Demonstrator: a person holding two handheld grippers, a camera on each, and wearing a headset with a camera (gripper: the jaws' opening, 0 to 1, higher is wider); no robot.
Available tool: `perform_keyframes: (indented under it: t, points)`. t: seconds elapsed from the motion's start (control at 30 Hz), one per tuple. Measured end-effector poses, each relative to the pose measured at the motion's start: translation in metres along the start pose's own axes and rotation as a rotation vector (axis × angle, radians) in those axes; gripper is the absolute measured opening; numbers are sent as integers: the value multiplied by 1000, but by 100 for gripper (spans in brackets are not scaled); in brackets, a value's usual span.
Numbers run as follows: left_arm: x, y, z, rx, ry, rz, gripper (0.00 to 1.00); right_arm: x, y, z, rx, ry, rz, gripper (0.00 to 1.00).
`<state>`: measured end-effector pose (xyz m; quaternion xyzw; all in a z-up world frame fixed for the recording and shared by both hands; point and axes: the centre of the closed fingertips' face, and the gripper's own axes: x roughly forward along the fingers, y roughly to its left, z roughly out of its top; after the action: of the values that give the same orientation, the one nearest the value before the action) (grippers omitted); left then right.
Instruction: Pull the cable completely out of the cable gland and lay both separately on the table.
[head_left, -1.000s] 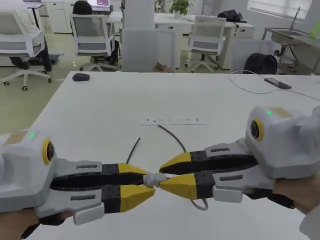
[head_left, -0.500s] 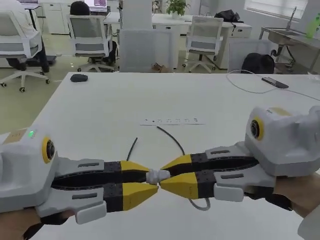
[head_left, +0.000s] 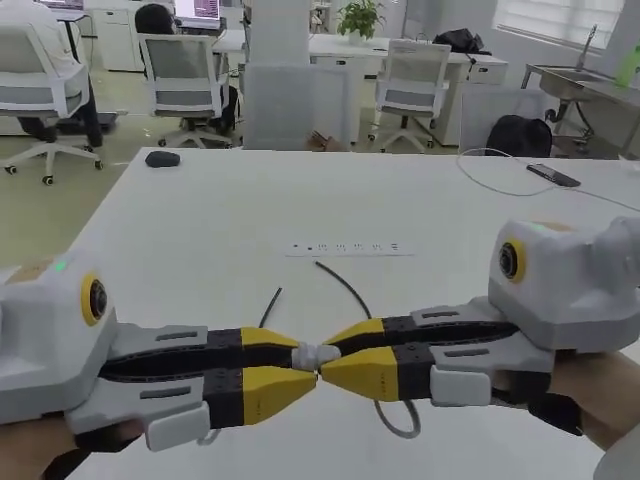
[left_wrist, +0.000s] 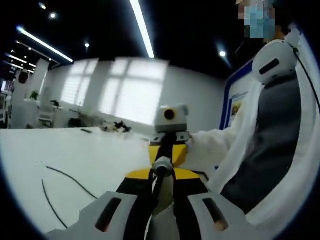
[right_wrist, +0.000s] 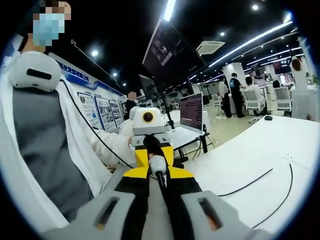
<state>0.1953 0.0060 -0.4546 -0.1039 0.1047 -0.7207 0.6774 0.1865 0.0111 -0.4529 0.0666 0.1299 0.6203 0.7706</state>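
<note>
Above the near part of the table (head_left: 200, 220), the left claw (head_left: 305, 362) was clamped narrow on the white cable gland (head_left: 314, 354). The right claw (head_left: 328, 360) apparently pinched the cable (head_left: 398, 422) looping beneath it. They met tip to tip, likely so opposing pulls could separate the two.

White cable gland (head_left: 312, 354) hangs level above the table (head_left: 200, 220) — thin black cable (head_left: 350, 288) threaded through it.
</note>
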Motion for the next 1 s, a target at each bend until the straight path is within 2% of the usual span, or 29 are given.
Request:
perform_keyframes:
  t: [0.07,0.13,0.2,0.33,0.43,0.47,0.53,0.57,0.6,0.63,0.67,0.7,0.73,0.77,0.8,0.83,0.87,0.9,0.97,1.0]
  points:
    - [0,0,-1,-19,13,-4,14,1,0,0,-71,8,-4,10]
    - [-1,0,-2,-28,11,-6,14,1,1,-1,-59,10,-2,10]
    - [-1,-1,-2,-43,11,-11,14,1,2,-1,-99,13,-4,9]
    - [-1,0,-1,-88,-1,-18,13,1,0,0,-93,0,-4,9]
    - [-1,-1,-4,-108,6,-22,13,1,1,-2,-130,23,-8,9]
    - [-1,-1,-3,-145,0,-24,12,2,1,-1,-155,24,-11,9]
    - [-2,-1,-2,-155,-15,-27,12,3,3,0,-176,30,-17,9]
    - [-3,-1,-1,-175,-24,-30,12,4,4,1,-260,36,-23,8]
    - [-3,-2,0,-183,-32,-40,12,4,5,4,-289,29,-20,8]
    - [-4,-2,1,-196,-38,-42,12,4,5,5,-280,28,-27,8]
    - [-4,-3,2,-213,-40,-51,10,5,4,10,-320,15,-36,8]
    - [-9,-4,-17,-225,68,-49,3,5,4,18,-344,-18,-37,8]
    - [-2,-1,1,-288,-52,-43,3,-3,-5,0,-385,94,-65,8]
    - [-6,-3,-5,-232,-20,-62,3,-1,1,5,-388,47,-44,8]
    - [-5,-10,0,-116,-42,-95,4,2,8,10,-318,16,5,8]
    - [-5,-4,-1,-105,-32,-31,4,2,1,9,-281,18,-28,8]
    - [-5,1,0,-91,-40,1,4,0,-5,10,-290,20,-44,9]
    - [-3,-2,-3,-70,-20,-7,5,0,-5,7,-235,18,-37,9]
    - [-2,4,1,28,-36,32,5,-1,-9,9,-163,-9,-52,9]
    - [-1,-1,6,28,-63,15,9,-2,-5,10,-84,-23,-22,9]
